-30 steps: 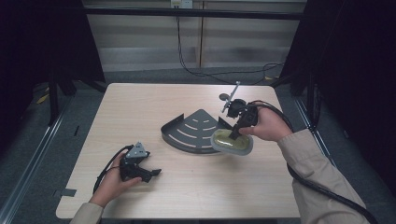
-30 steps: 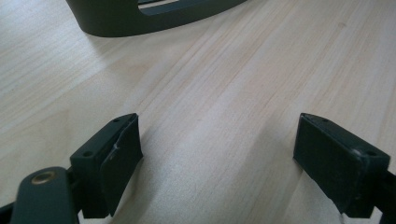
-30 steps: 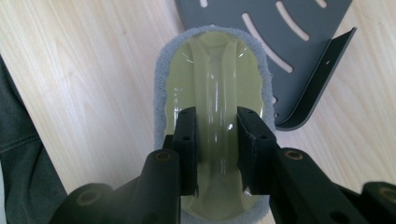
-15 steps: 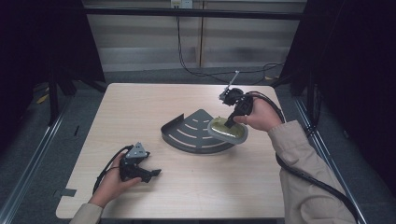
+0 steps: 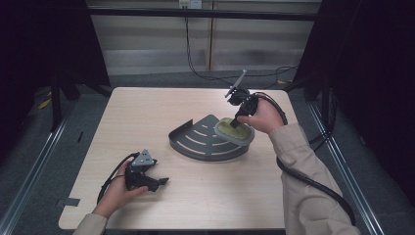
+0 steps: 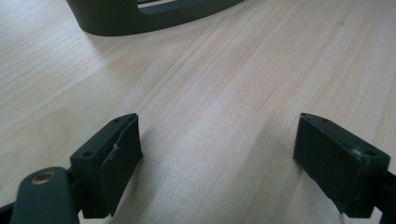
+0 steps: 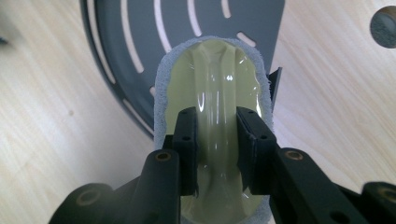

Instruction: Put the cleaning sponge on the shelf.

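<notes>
Right gripper (image 7: 217,149) jaws clamp the scrubber (image 7: 215,93) over the slotted tray (image 5: 200,139); left gripper (image 6: 219,158) jaws apart.

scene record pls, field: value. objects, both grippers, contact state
table: light wood tabletop
rack: dark grey slotted quarter-round shelf, flat on table, mid-right
pad: oval grey-rimmed scrub pad with a clear yellowish handle, over the shelf's right edge
right gripper: shut on pad's handle
left gripper: open, low over bare table, holding nothing
</notes>
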Tool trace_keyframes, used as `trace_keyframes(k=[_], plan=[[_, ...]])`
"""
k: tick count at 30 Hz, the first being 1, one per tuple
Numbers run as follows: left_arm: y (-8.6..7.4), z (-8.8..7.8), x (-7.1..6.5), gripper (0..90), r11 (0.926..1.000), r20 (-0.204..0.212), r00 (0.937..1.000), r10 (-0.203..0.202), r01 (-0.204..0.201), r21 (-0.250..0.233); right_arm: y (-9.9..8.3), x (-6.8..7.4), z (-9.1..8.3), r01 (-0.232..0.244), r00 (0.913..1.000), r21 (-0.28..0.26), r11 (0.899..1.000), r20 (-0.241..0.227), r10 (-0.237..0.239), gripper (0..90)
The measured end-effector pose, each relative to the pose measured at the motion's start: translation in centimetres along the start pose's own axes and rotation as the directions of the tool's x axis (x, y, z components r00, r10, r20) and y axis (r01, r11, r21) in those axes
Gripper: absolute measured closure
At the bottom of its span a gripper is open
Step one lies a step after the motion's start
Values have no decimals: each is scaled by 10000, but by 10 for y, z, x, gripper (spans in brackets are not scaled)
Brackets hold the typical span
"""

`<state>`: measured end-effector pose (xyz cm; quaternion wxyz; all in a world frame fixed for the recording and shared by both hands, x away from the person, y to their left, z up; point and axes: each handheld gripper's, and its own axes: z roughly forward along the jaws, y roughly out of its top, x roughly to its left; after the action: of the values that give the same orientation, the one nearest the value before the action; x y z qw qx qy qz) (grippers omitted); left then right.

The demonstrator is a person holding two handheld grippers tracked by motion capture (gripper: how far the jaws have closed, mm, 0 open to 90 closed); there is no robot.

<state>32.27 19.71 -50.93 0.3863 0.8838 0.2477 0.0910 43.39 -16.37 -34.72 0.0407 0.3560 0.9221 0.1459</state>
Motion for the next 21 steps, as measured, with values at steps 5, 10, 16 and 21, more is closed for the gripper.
trace_keyframes(k=[5,10,16,21], plan=[[0,0,0,145,10000,-4,10000,1,-1,-10,7,-2,5,-332,9993,-132,9994,152,334,713],[0,0,0,145,10000,-3,10000,-16,16,-19,11,-6,16,-594,9981,-140,9981,175,597,712],[0,0,0,145,10000,-1,10000,-12,12,-16,11,-9,28,-934,9956,-134,9955,116,935,712],[0,0,0,145,10000,1,10000,-21,21,-18,9,-10,38,-1186,9929,-191,9928,40,1187,713]])
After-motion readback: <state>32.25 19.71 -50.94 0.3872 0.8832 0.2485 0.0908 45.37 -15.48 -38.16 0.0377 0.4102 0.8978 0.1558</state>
